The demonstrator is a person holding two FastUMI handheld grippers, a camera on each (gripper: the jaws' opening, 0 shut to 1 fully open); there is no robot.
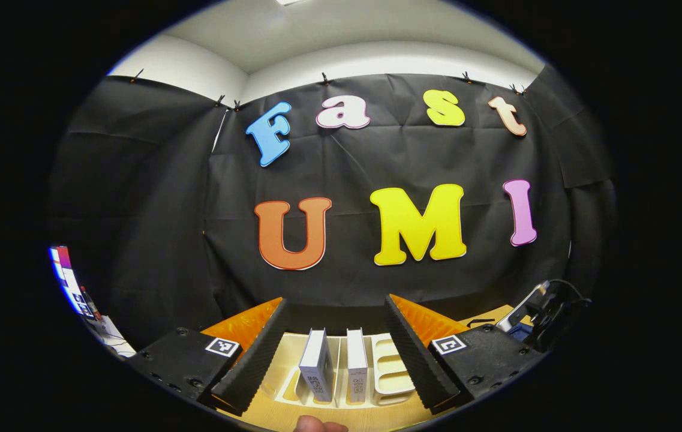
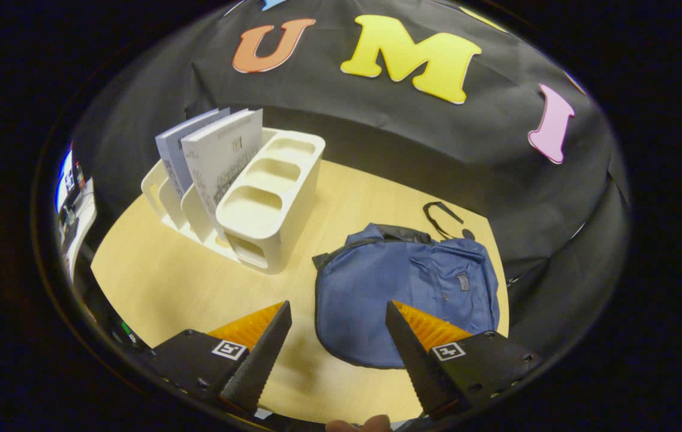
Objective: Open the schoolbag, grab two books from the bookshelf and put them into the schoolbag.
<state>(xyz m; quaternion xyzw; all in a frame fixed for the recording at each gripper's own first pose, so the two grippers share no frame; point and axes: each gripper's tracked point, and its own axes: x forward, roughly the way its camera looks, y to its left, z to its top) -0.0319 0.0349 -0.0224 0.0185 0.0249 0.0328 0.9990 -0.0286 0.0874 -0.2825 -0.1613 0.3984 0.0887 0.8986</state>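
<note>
while the left gripper [image 1: 336, 354] hung with its fingers spread wide and nothing between them, its view looked straight at the end of the bookshelf [image 1: 390, 375], a pale rack of upright dividers standing on the light wooden table [image 1: 269, 411]. two books [image 1: 317, 365] stood upright in the rack's slots, side by side with a divider between them, and both lay in the gap framed by the open fingers, though well beyond the tips. to the right of the bookshelf in that view, the other gripper [image 1: 547, 312] showed as a dark shape with a cable, near the table's edge.

in the right gripper view, the right gripper [image 2: 336, 354] also had its fingers spread apart and held nothing. the bookshelf [image 2: 269, 198] stood toward the back left of the table [image 2: 161, 282], with the books [image 2: 221, 159] leaning in its left slots beside three open round-cornered compartments. the schoolbag [image 2: 400, 288], blue with dark trim, lay flat on the table to the right of the bookshelf and a little nearer, apart from it; whether its zip was open could not be told. a dark strap [image 2: 444, 217] trailed from the bag's far edge. the right finger's tip overlapped the bag's near side in the view, above it.
</note>
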